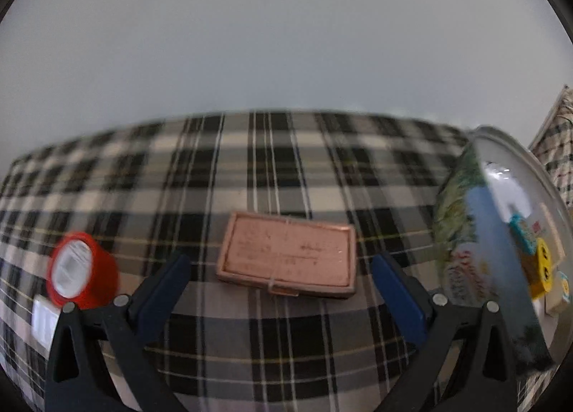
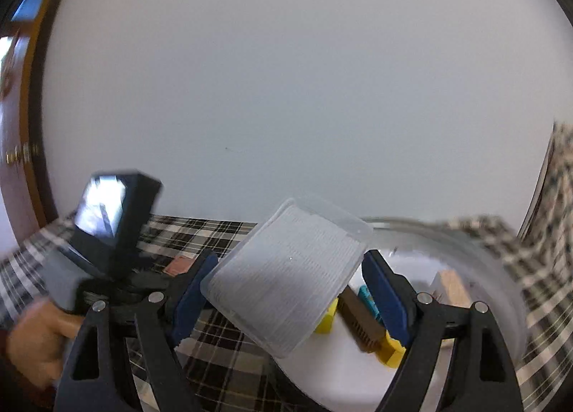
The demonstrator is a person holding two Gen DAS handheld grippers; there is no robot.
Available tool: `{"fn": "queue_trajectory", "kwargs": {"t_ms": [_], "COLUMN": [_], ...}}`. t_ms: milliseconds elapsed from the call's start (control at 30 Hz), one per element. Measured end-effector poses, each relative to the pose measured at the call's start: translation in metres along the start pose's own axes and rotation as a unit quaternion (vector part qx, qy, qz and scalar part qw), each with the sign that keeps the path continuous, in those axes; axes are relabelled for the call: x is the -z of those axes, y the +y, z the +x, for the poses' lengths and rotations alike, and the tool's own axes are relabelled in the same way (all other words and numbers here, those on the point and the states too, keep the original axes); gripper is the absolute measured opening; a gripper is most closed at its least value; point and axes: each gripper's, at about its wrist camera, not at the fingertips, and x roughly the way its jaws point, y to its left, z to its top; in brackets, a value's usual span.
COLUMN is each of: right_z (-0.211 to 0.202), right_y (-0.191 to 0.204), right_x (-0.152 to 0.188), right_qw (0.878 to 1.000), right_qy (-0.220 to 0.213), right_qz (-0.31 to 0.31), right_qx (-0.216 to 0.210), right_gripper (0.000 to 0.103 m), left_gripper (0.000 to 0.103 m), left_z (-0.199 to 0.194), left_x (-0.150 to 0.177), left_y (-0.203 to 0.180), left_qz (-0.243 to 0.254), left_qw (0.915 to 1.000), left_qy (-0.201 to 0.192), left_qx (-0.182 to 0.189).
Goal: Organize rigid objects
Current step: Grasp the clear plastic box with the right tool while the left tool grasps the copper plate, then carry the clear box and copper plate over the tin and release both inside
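Note:
My left gripper (image 1: 281, 265) is open and empty, its fingers on either side of a flat copper-pink case (image 1: 286, 254) that lies just ahead on the plaid cloth. A red tape roll (image 1: 80, 270) lies to its left. My right gripper (image 2: 290, 268) is shut on a clear plastic box (image 2: 286, 277) with white contents, held tilted above the white bowl (image 2: 476, 254). The bowl holds yellow (image 2: 390, 349), teal (image 2: 369, 299), brown and wooden (image 2: 453, 284) pieces. The bowl's painted outer wall (image 1: 462, 233) shows at the right of the left wrist view.
A plaid cloth (image 1: 272, 168) covers the table. A small white card (image 1: 44, 320) lies at the left near the tape. The person's hand and the left gripper's body (image 2: 104, 233) are at the left of the right wrist view. A plain wall stands behind.

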Motion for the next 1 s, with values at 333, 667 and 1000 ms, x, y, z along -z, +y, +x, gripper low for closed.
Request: {"fn": "queue_trajectory", "kwargs": {"t_ms": [333, 667, 1000], "right_z": [0.000, 0.006, -0.003], "right_y": [-0.003, 0.003, 0.009], "right_x": [-0.004, -0.003, 0.004], "right_qw": [1.000, 1.000, 0.999], "right_qy": [0.004, -0.014, -0.030], "right_qz": [0.015, 0.022, 0.008], "right_qx": [-0.011, 0.014, 0.036], "right_gripper": [0.084, 0.084, 0.084], "left_gripper": [0.077, 0.077, 0.077], "left_z": [-0.003, -0.070, -0.103], "left_x": [0.002, 0.031, 0.055], "left_y": [-0.009, 0.004, -0.004], "left_qz": [0.014, -0.022, -0.012], "left_qw": [0.9998, 0.9908, 0.9833], "left_qy": [-0.002, -0.126, -0.168], "left_qx": [-0.010, -0.046, -0.069]}}
